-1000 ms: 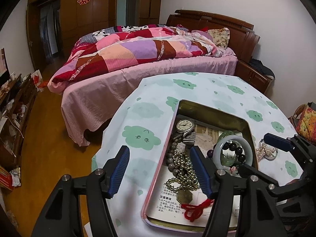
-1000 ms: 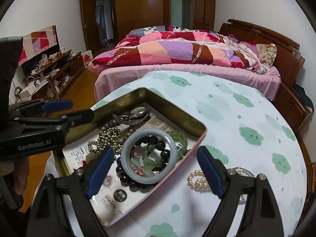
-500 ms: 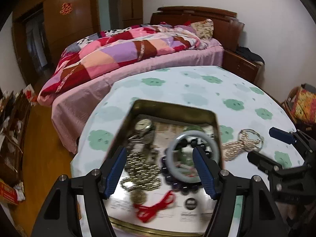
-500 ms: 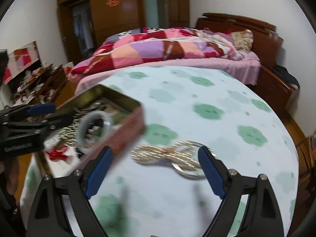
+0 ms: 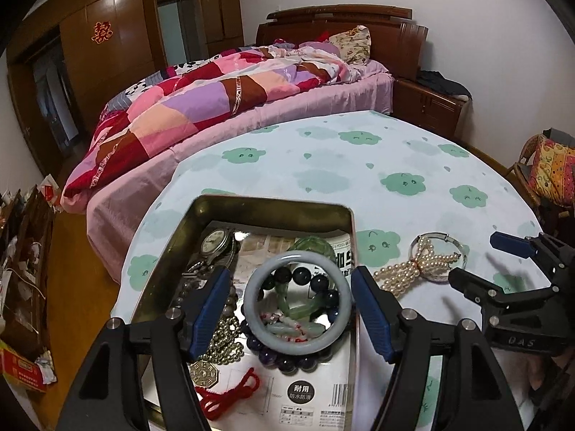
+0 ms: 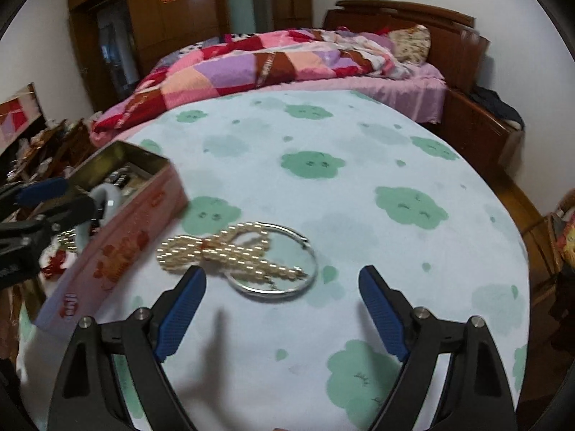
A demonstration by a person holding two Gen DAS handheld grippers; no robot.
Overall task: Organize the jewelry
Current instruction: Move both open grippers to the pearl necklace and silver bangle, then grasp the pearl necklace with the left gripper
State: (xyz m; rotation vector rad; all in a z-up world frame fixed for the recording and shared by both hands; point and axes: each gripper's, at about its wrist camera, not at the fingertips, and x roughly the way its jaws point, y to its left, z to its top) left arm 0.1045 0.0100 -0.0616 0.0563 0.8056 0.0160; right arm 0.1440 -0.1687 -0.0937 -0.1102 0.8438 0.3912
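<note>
Nearest the left wrist camera, the left hand-held gripper (image 5: 289, 310) has just been opening; its blue-padded jaws now stand wide apart on either side of a pale grey-green stone bangle (image 5: 297, 304), not pressing on it. The bangle lies in a shallow rectangular gold-lined tin with pink outer walls (image 5: 273, 203), on top of dark round-bead bracelets (image 5: 311, 282). To its left lies a string of small brass-coloured beads (image 5: 224, 337), with a red cord (image 5: 230, 393) nearer and a silver wristwatch (image 5: 215, 244) farther back. Right of the tin, on the round tabletop with its pale green cloud-print cloth (image 6: 359, 165), a bunch of cream pearl strands (image 6: 222, 251) rests across a thin silver bangle (image 6: 309, 276). The right hand-held gripper (image 6: 282, 303) hovers just short of them, jaws spread wide and empty. Beyond the tabletop stands a bed with a pink patchwork quilt (image 5: 215, 97).
</note>
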